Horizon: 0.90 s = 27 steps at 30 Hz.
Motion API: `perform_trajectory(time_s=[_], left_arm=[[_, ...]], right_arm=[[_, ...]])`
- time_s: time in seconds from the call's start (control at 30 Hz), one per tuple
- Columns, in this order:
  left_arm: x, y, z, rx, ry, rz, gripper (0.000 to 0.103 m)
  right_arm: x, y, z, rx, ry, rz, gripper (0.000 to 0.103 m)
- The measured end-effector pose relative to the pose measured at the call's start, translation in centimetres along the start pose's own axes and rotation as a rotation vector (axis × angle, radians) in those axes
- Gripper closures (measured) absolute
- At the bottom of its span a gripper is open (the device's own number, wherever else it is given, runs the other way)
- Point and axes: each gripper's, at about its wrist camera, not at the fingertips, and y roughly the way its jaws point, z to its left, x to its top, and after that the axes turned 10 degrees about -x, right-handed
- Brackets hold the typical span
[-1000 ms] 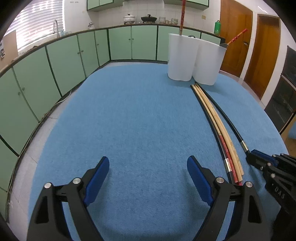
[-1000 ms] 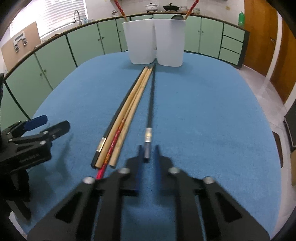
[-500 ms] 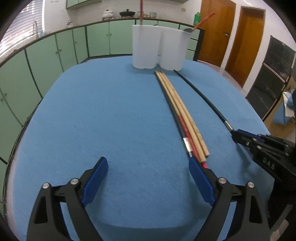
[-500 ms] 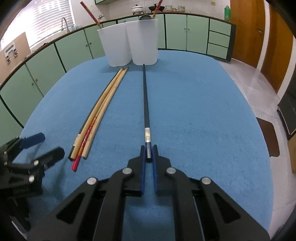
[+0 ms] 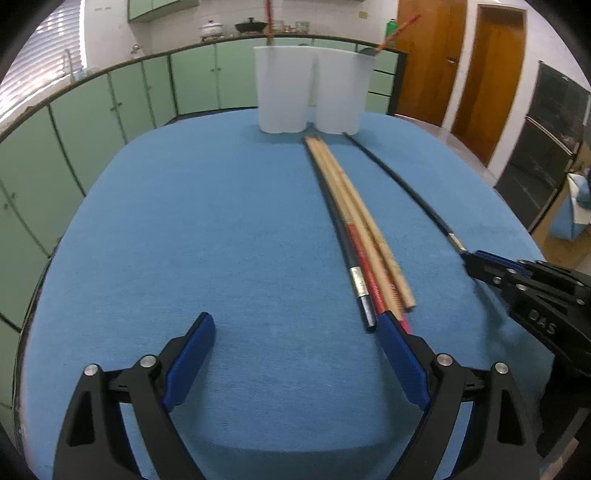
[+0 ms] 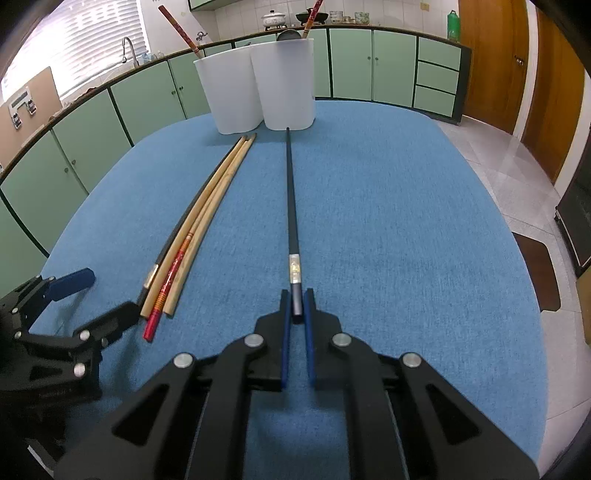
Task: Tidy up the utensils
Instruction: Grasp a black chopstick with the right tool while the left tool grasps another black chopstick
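So, through the left wrist camera, I am holding my left claw (image 5: 293,334) low over the blue table (image 5: 221,229) with its blue pads spread wide apart and nothing between them. Just ahead of my right-hand pad (image 5: 400,363), the near ends of the bundled chopsticks (image 5: 364,240) are lying loose: one black, one red, two bamboo, side by side and touching. Far ahead, at the table's other end, the two white holders (image 5: 308,96) are standing pressed together, with a red chopstick (image 5: 400,27) already poking out of the one on the right. Off to my right, my right claw (image 5: 476,260) is gripping the end of a lone black chopstick (image 5: 402,184).

From the right wrist camera, my right claw (image 6: 295,308) is closed on that black chopstick (image 6: 290,199) at its near end, the rest running straight ahead toward the holders (image 6: 258,88), tip close to their base. The bundle (image 6: 192,229) is lying ahead and to my left, beside my left claw (image 6: 86,299).

I judge the job partly done: a couple of chopsticks are standing in the holders, one is in hand, and four are waiting on the cloth.
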Motion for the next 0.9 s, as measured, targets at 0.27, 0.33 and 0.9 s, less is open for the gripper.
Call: perform_trajectory(time_s=[0.27,0.33,0.9], left_arm=[[0.1,-0.3,1.0,0.035,-0.035,-0.022,0.016],[0.2,-0.1,0.7,0.023,-0.034,-0.026,0.017],[0.6,0.6,-2.0,-0.012,0.025,-0.023,0.096]], right_arm=[[0.0,-0.1,0.1,-0.006,-0.010,-0.002,0.095],[-0.1,-0.2,0.1,-0.006,-0.017,-0.002,0.094],[0.0,0.0,0.3,-0.022,-0.037,-0.005,0.096]])
